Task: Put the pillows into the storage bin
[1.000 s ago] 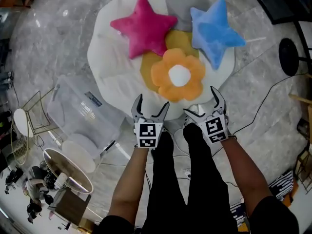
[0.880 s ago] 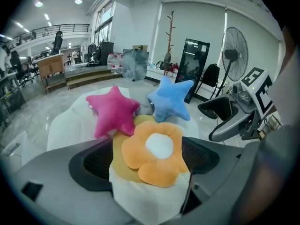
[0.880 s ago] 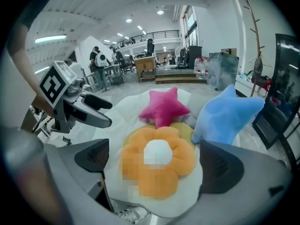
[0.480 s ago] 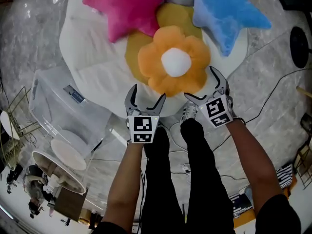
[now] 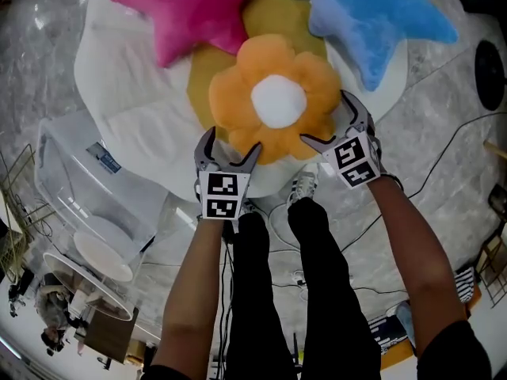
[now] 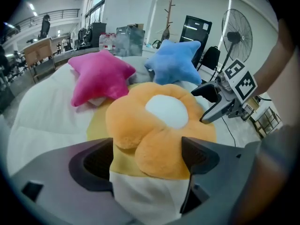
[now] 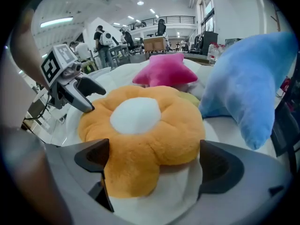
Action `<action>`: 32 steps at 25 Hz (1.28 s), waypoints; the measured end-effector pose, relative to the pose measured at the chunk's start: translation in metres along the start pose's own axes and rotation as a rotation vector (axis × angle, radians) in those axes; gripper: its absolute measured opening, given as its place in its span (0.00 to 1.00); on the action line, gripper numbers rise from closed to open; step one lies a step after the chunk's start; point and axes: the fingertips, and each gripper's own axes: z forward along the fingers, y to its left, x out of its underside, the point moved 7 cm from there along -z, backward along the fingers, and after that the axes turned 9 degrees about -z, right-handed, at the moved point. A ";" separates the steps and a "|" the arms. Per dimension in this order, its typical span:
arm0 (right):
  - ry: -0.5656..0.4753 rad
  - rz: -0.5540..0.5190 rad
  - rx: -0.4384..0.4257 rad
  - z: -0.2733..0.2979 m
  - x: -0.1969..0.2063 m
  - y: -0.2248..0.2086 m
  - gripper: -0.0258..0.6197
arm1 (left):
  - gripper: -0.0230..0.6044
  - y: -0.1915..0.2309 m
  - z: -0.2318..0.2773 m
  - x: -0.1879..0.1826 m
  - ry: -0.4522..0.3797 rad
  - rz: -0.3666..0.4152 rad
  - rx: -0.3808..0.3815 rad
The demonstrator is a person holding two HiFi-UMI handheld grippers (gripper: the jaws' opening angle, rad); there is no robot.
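While neither claw had closed, both stood at the near edge of the orange flower pillow (image 5: 273, 101), which lay on a yellow cushion (image 5: 279, 16) atop the white beanbag (image 5: 127, 93).

Item 1, left gripper (image 5: 231, 145): jaws wide apart, one petal between them, nothing held.
Item 2, right gripper (image 5: 327, 119): jaws wide apart, straddling another petal, nothing held.
Item 3, pink star pillow (image 5: 190, 10) and blue star pillow (image 5: 372, 14): on the beanbag beyond the flower, the blue one just beside it.
Item 4, storage bin (image 5: 87, 196): clear, on the floor to the person's left, well apart from the pillows.

Hazards, as judged: the plush would give under the jaws, so a shallow bite on pile alone might slip during the lift. A deep bite might take up the yellow cushion or the white cover underneath. Uneven closing could leave the pillow hanging from one side on the way to the bin.

Views: only the head view showed the bin and both arms together. Only the gripper views showed the petals sitting within each jaw gap, and each also showed the opposite gripper at the flower's far side.
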 end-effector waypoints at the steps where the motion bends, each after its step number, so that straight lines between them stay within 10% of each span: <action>1: 0.007 0.002 -0.010 0.003 0.001 -0.001 0.97 | 0.72 0.001 0.005 0.001 0.009 -0.019 -0.001; 9: 0.080 -0.005 -0.051 0.030 0.006 -0.007 0.92 | 0.72 0.003 0.045 -0.009 0.086 -0.018 -0.005; 12: 0.097 0.028 -0.087 0.038 0.010 -0.005 0.76 | 0.70 0.004 0.056 -0.007 0.120 -0.041 0.007; 18: 0.087 0.053 -0.123 0.026 0.007 0.004 0.40 | 0.31 -0.009 0.041 -0.012 0.086 -0.016 0.014; 24: 0.030 -0.014 -0.111 0.007 -0.010 0.007 0.09 | 0.23 -0.022 0.029 -0.016 0.061 -0.025 -0.003; 32: -0.001 0.007 -0.150 -0.017 -0.023 0.006 0.08 | 0.20 -0.039 -0.007 -0.027 0.009 -0.016 -0.035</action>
